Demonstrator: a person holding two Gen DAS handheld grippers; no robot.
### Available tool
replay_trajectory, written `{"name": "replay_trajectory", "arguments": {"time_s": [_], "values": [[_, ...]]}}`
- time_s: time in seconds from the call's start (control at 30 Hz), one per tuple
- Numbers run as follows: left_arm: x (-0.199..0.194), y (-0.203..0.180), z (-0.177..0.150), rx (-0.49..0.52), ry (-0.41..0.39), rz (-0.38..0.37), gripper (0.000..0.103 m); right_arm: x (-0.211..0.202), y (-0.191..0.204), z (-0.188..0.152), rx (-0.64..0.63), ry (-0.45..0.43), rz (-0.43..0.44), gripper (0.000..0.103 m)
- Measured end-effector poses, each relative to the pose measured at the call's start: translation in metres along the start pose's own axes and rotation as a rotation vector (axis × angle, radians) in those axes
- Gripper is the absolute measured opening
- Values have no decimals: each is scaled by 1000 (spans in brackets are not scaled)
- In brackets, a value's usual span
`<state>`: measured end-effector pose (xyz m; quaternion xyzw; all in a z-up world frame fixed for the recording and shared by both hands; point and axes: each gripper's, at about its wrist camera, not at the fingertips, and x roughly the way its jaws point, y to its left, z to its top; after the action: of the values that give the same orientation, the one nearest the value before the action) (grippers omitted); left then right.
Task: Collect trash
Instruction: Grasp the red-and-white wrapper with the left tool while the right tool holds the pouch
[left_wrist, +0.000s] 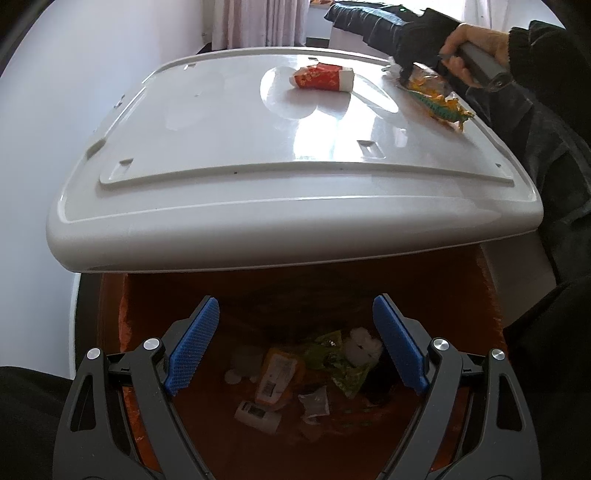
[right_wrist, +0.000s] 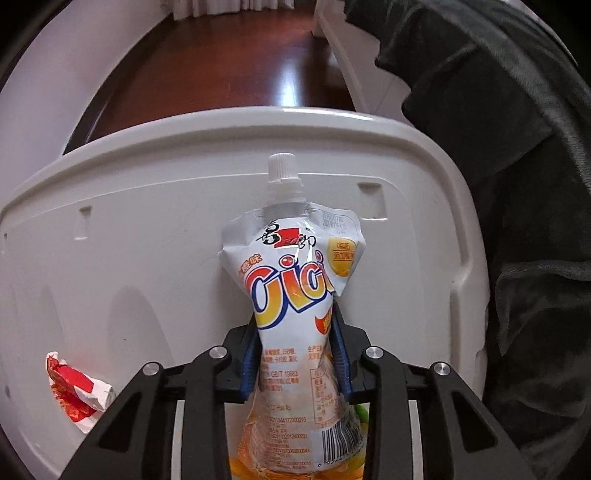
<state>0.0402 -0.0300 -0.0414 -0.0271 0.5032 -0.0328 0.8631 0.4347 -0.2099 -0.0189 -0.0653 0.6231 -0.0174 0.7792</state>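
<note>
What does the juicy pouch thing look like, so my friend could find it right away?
Look at the big white bin lid. Lying on it, pinched between the right gripper pads, is a squeezy drink pouch with a white screw cap. Unlike the crumpled red wrapper nearby, it is white and orange with big "Cici" letters.

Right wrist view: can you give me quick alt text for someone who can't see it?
The right tongs are closed on a white and orange spouted drink pouch, capped spout pointing away, over a white plastic lid. A crumpled red and white wrapper lies on the lid at lower left, and a dark sleeve fills the right side.
</note>
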Motion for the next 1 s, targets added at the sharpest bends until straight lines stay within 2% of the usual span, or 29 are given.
{"name": "replay_trajectory", "arguments": {"time_s": [0.07, 0.13, 0.17, 0.27, 0.37, 0.47, 0.5, 0.57, 0.6, 0.7, 0.8, 0.87, 0.93, 0.97, 1.0], "values": [[-2, 1, -1, -1, -6, 0, 83, -10, 16, -11, -23, -63, 18, 32], [-3, 3, -2, -9, -11, 3, 83, -28, 28, -29, -55, -146, 92, 32], [-4, 4, -3, -15, -15, 7, 83, -37, 35, -36, -65, -155, 130, 32], [-5, 8, -4, -36, -15, 8, 83, -56, 57, -57, -106, -134, 229, 32], [-6, 10, -6, -53, -14, 2, 83, -58, 86, -80, -165, -57, 308, 32], [-9, 13, -9, -61, -22, 4, 83, -62, 103, -111, -178, -5, 450, 32], [-10, 14, -10, -63, -28, 11, 83, -63, 103, -120, -171, 4, 487, 32], [-15, 17, -13, -64, -49, 31, 83, -73, 100, -147, -136, 29, 635, 32], [-18, 20, -15, -67, -56, 36, 83, -78, 98, -157, -129, 24, 662, 32], [-26, 33, -21, -94, -76, 49, 83, -103, 76, -204, -91, -62, 644, 32], [-31, 49, -25, -132, -87, 50, 83, -111, 47, -228, -28, -176, 520, 32], [-35, 60, -27, -160, -97, 42, 83, -121, 32, -257, -7, -279, 438, 32], [-39, 66, -29, -181, -105, 35, 83, -125, 17, -284, 22, -365, 396, 32], [-41, 68, -29, -189, -111, 32, 83, -113, 4, -275, 31, -387, 397, 32], [-44, 68, -28, -192, -113, 30, 83, -116, -4, -289, 42, -410, 401, 32]]}}
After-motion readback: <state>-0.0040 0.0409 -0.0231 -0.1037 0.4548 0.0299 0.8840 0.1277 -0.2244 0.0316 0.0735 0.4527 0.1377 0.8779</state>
